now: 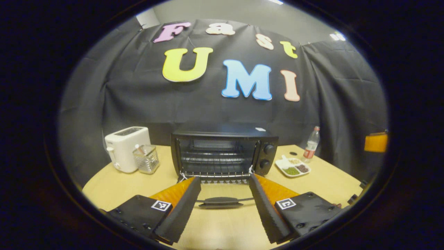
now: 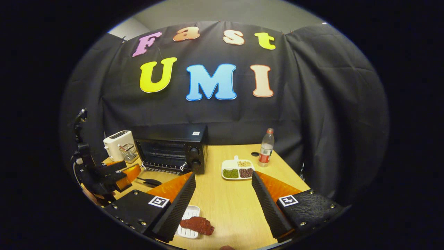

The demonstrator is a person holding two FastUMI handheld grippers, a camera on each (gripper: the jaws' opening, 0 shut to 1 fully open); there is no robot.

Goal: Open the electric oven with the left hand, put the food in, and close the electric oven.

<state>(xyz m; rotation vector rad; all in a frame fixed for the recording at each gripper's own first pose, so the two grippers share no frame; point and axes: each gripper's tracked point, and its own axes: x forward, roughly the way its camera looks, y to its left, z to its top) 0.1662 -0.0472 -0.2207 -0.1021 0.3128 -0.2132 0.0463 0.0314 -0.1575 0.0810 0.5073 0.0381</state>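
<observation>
Oven door down, flat on table. Both claws wide open, holding nothing. Meat overhanging its small tray; could slip off during pickup.

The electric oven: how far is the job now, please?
Done: the electric oven is open, its door handle lying low between the left gripper fingers, which stand spread. In hand: nothing; the right gripper is open above the food on its small tray. Left: loading the food and closing the door.
</observation>
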